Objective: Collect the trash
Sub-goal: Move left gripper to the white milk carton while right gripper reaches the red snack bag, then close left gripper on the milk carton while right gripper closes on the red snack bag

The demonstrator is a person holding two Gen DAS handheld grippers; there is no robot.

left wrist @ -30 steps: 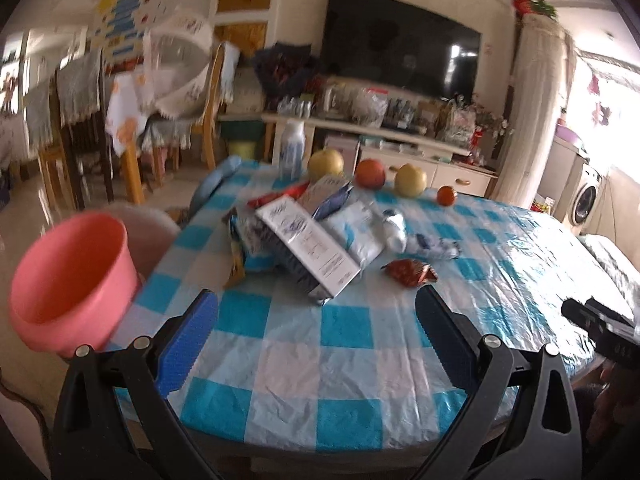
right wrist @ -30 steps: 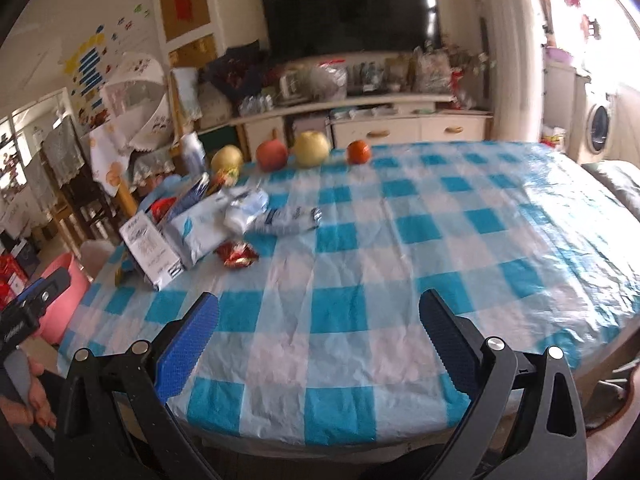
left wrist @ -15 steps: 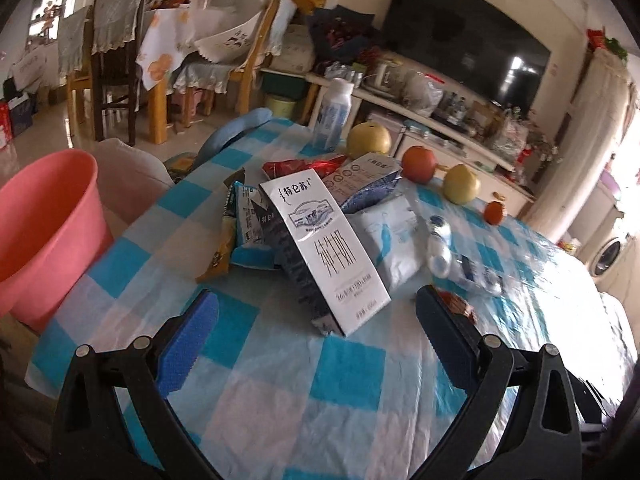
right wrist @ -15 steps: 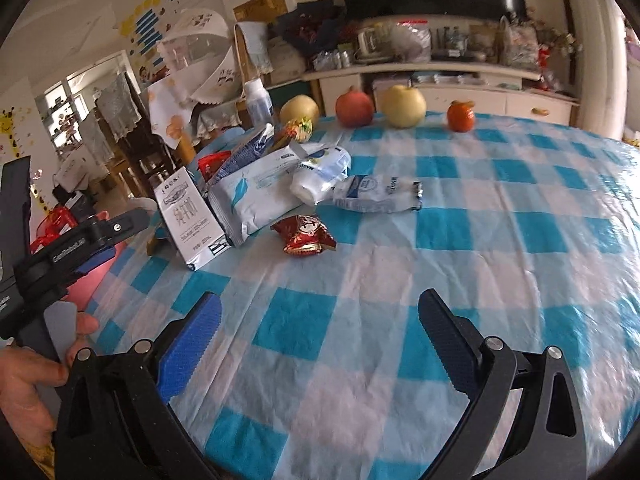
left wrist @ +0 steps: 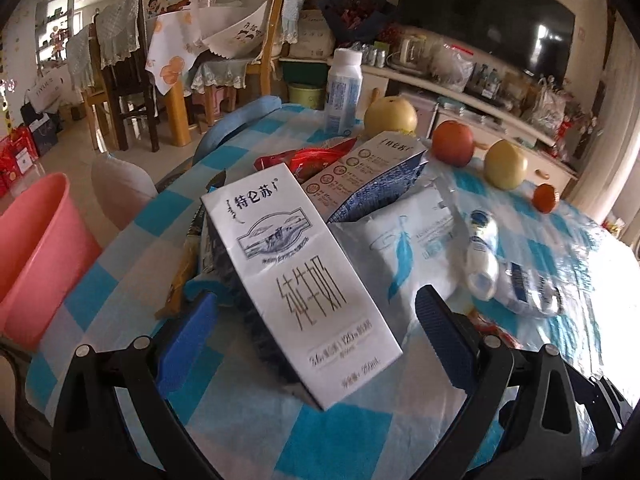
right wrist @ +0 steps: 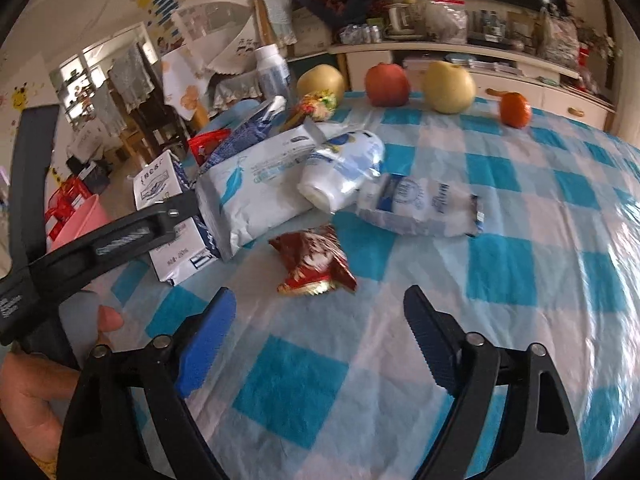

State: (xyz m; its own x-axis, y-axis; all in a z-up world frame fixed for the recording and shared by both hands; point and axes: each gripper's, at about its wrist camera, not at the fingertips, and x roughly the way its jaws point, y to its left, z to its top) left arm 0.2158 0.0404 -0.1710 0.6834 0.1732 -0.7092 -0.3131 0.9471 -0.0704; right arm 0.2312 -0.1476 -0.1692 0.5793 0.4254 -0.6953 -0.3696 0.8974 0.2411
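My left gripper (left wrist: 316,320) stands open astride the milk carton (left wrist: 298,276), my right gripper (right wrist: 316,320), just narrowing, empty behind the red wrapper (right wrist: 314,260)

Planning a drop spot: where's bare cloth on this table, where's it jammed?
Free: checked tablecloth right of the red snack wrapper, up to the orange, and the near edge by the right gripper. Crowded: left side, around milk carton, wipes pack and left gripper.

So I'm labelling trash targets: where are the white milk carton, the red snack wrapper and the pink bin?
white milk carton (left wrist: 304,280), left wrist view, printed front face.
red snack wrapper (right wrist: 314,260), right wrist view, crumpled middle.
pink bin (left wrist: 36,248), left wrist view, outer wall.
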